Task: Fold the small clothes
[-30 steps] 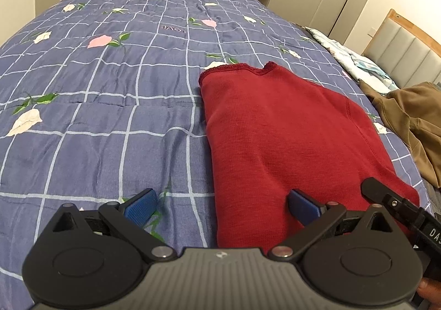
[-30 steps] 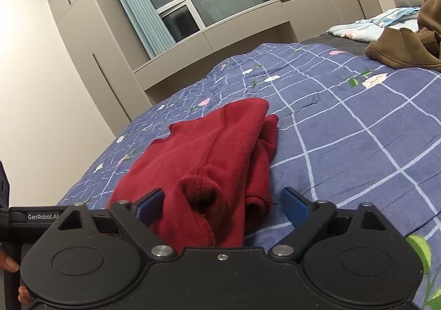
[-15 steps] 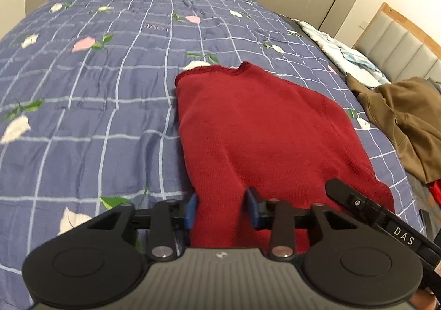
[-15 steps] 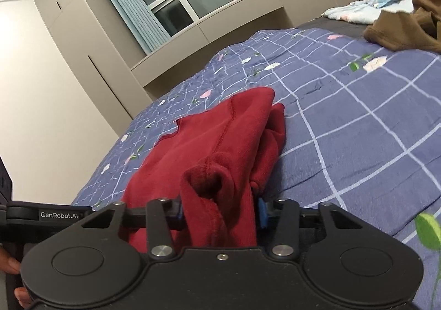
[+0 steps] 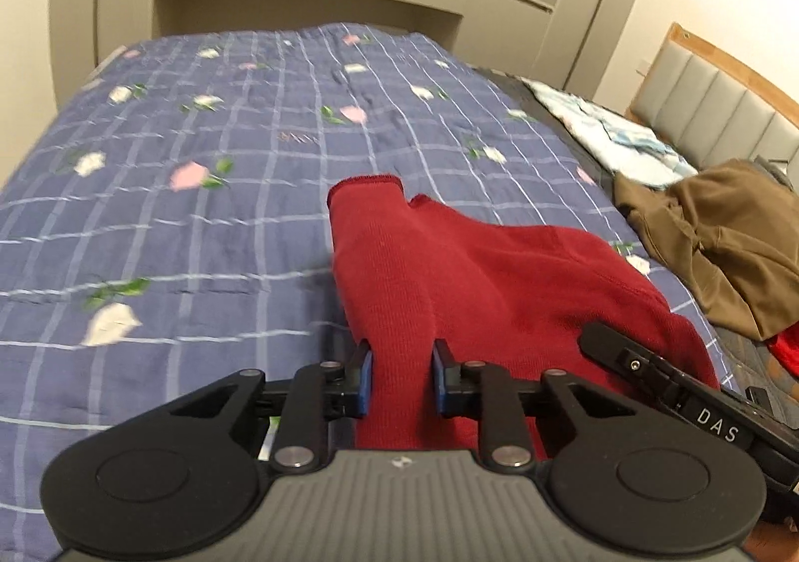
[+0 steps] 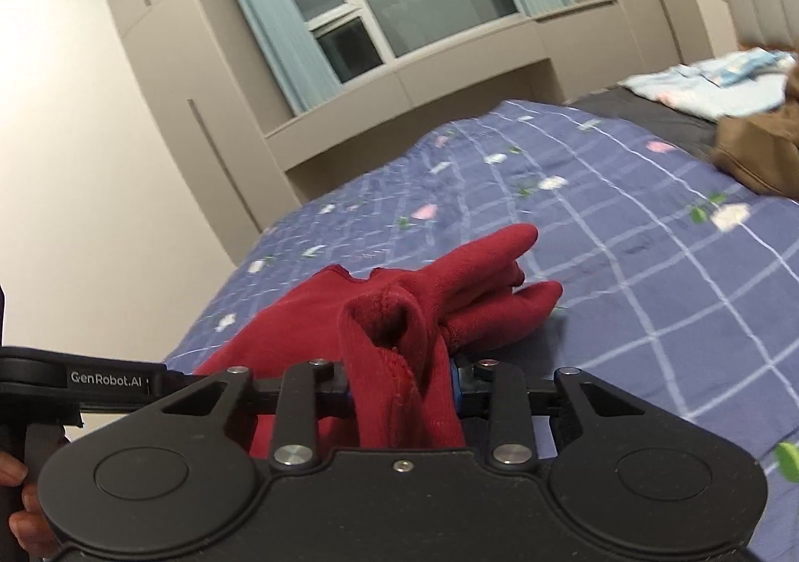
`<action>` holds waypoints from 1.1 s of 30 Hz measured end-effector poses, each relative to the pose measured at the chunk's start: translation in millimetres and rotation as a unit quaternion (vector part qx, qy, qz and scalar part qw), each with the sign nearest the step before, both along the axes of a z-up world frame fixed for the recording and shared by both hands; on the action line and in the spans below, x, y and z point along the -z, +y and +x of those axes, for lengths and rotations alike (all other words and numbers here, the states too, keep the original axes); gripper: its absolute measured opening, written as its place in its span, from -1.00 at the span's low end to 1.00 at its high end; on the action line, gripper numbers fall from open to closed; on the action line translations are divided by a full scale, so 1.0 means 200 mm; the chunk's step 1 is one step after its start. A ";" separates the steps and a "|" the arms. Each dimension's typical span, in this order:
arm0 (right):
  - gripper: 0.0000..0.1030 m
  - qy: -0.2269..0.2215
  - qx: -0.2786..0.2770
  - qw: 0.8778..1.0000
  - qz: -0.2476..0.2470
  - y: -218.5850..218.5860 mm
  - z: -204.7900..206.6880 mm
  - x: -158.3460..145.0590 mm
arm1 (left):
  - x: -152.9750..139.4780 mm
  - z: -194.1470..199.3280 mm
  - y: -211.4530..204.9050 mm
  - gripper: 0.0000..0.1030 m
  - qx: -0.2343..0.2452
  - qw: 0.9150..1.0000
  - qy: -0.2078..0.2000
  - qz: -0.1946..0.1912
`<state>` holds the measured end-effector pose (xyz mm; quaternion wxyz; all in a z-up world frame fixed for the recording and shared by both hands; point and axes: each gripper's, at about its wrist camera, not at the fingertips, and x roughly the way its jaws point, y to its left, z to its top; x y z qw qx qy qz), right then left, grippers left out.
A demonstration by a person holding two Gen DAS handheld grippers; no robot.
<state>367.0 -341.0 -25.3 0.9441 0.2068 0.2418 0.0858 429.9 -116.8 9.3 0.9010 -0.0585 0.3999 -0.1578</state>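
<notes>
Closest to me, the left claw [image 5: 398, 384] was pinched tight on the near edge of the red sweater [image 5: 499, 282], its blue pads pressed in from both sides with cloth bunched between them. The right claw [image 6: 403, 379] was closed in the same way on a thick, rolled-up bundle of the garment at its other near corner. Between them the hem looked lifted off the blue checked quilt [image 5: 199, 232], while the far end of the sweater lay on the bed, one cuff pointing toward the window wall.

To my eye this was the lifting part of a fold: both near corners gripped and raised. The next move would call for carrying both claws forward together, level with each other, to lay the near edge over the far one without dragging the whole piece.

Farther off, a brown garment [image 5: 724, 242] lay heaped by the headboard [image 5: 714, 102].
</notes>
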 end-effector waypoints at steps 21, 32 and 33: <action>-0.36 0.013 -0.085 0.996 -0.037 0.80 -0.34 0.04 | 0.10 -0.47 0.83 -0.52 -0.096 0.995 0.023 -0.024; -0.26 0.056 -0.065 0.996 -0.038 0.79 -0.42 0.19 | 0.30 -0.57 0.87 -0.45 -0.110 0.992 0.043 -0.050; -0.23 0.056 -0.065 0.996 -0.039 0.79 -0.42 0.19 | 0.30 -0.57 0.87 -0.44 -0.111 0.992 0.043 -0.050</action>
